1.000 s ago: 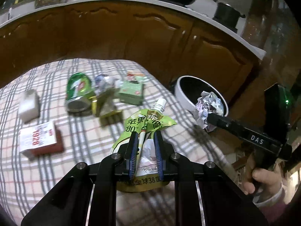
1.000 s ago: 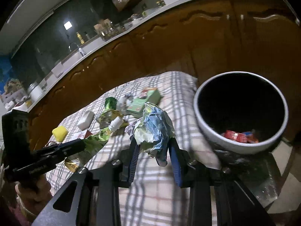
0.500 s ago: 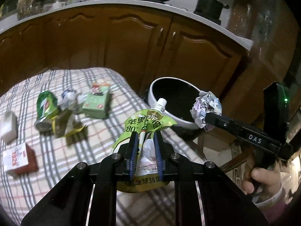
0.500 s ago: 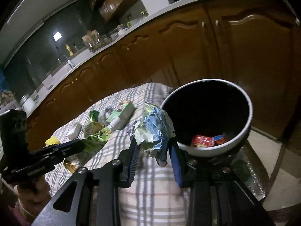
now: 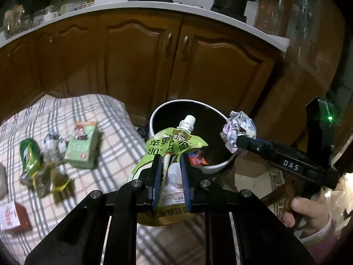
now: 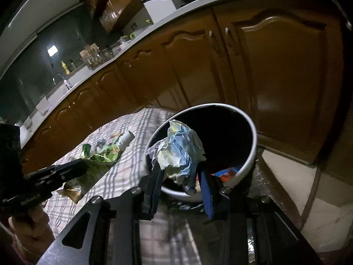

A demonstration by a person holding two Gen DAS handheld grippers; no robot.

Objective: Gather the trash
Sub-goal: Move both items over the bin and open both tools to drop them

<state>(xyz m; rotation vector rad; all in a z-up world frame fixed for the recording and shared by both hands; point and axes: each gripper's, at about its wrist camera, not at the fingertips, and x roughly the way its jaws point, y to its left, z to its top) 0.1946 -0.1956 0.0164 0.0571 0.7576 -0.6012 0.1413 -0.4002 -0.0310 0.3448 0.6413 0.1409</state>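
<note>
My left gripper [image 5: 169, 161] is shut on a green juice pouch [image 5: 174, 145] with a white spout, held near the rim of a white-rimmed black bin [image 5: 217, 166]. My right gripper [image 6: 179, 170] is shut on a crumpled paper ball [image 6: 176, 152], held over the bin [image 6: 249, 161]. The ball also shows in the left wrist view [image 5: 238, 130], over the bin's right rim. A red wrapper [image 6: 227, 173] lies inside the bin. The pouch also shows in the right wrist view [image 6: 106, 154].
On the plaid tablecloth [image 5: 114, 132] lie a green can [image 5: 29, 156], a green carton [image 5: 82, 148], crumpled wrappers [image 5: 50, 176] and a red-white box [image 5: 13, 216]. Brown cabinets [image 5: 136, 61] stand behind the bin. Tiled floor [image 6: 308, 209] lies right of it.
Both grippers have moved right from over the table toward the bin, each still holding its item. The paper ball now hangs over the bin's opening.
</note>
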